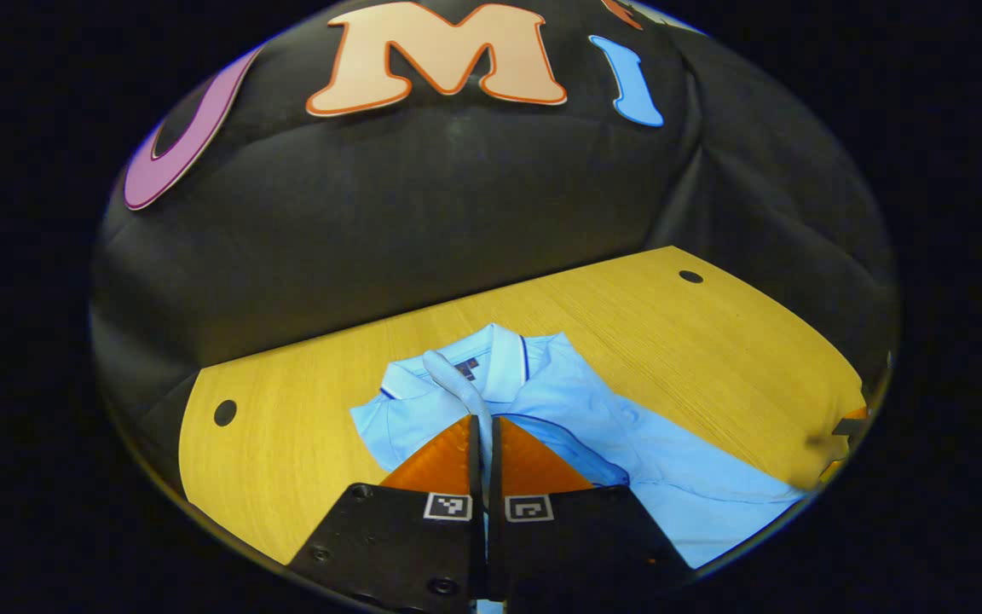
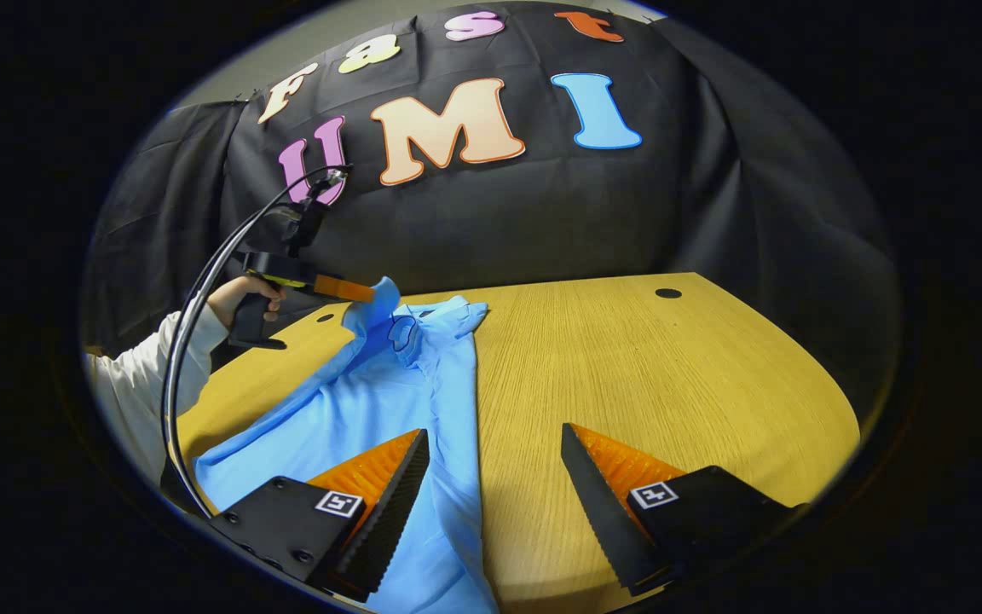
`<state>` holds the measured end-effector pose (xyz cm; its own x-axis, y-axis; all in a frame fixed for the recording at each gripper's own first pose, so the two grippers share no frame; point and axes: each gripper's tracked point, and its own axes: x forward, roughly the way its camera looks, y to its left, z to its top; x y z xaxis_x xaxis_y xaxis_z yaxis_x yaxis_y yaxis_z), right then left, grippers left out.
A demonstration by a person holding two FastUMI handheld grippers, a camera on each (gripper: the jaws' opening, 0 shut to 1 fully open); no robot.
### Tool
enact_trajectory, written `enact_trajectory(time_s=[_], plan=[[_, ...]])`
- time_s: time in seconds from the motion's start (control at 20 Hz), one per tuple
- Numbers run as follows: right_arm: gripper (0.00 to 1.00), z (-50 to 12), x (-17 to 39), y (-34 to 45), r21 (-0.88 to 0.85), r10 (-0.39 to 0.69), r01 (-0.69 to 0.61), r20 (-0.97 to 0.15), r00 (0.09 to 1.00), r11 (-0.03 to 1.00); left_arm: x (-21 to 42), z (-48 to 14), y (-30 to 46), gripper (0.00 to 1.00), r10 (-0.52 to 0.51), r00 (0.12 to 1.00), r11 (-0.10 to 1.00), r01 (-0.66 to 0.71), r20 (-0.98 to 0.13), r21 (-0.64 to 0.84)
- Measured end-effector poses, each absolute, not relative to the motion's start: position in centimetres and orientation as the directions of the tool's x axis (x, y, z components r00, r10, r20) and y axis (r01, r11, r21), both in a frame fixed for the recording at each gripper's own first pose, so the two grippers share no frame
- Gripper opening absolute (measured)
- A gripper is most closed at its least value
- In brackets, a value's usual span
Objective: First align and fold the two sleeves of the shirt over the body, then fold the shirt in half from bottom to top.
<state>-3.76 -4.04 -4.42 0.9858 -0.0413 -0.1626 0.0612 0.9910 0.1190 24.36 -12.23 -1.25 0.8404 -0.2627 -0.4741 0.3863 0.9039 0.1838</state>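
Two claws worked one light blue shirt [image 2: 389, 401] on our wooden desk [image 2: 670, 375]. In the left gripper view, our left claw [image 1: 486, 426] had its two fingers drawn almost together, with a thin strip of the shirt's cloth [image 1: 457, 384] rising from between their tips, so we read it as pinched on the fabric. Beyond the tips, at about 12 o'clock, lay the collar [image 1: 499, 350] with its dark trim, and the body of the shirt spread away toward 4 o'clock across the desk. A round hole [image 1: 224, 413] in the desk sat at 9 o'clock, another [image 1: 690, 276] at 2 o'clock.

In the right gripper view, our right claw [image 2: 495, 448] stood wide apart and held nothing. Its one finger [image 2: 397, 495] hung over the lower part of the shirt, and the other [image 2: 597, 495] over bare wood. At 10 o'clock we saw the left claw farther off, gripped by a hand [image 2: 244, 298] in a pale sleeve [image 2: 141, 384], lifting a fold of the shirt near the collar up off the desk. A cable [image 2: 201, 298] arched from that claw down toward 8 o'clock. The shirt ran from that raised end down to 6 o'clock.
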Motion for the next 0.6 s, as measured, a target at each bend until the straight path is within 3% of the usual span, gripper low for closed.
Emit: enact_trajectory(time_s=[0.15, 0.2, 0.25, 0.4, 0.6], plan=[[0.98, -4.8, -4.2, -3.7, 0.106, -0.042, 0.06, -0.169, 0.985, 0.992, 24.7, -1.8, -14.1, 0.04, -0.27, 0.837, 0.9, 0.395, -0.475, 0.184], [0.93, -5.0, -4.3, -3.6, 0.105, -0.038, 0.057, -0.172, 0.984, 0.993, 24.6, -1.7, -14.5, 0.09, -0.274, 0.837, 0.899, 0.398, -0.473, 0.183], [0.98, -5.2, -4.4, -3.3, 0.105, -0.031, 0.05, -0.176, 0.984, 0.993, 24.5, -1.9, -14.3, 0.09, -0.256, 0.841, 0.902, 0.385, -0.477, 0.194], [0.98, -5.6, -4.8, -2.5, 0.099, -0.004, 0.023, -0.183, 0.983, 0.995, 24.0, -0.4, -10.9, 1.0, -0.133, 0.894, 0.922, 0.27, -0.429, 0.277], [0.98, -6.4, -5.5, -1.6, 0.074, 0.027, -0.013, -0.197, 0.98, 0.997, 19.6, 0.6, -7.7, 0.95, -0.099, 0.913, 0.948, 0.208, -0.395, 0.242]])
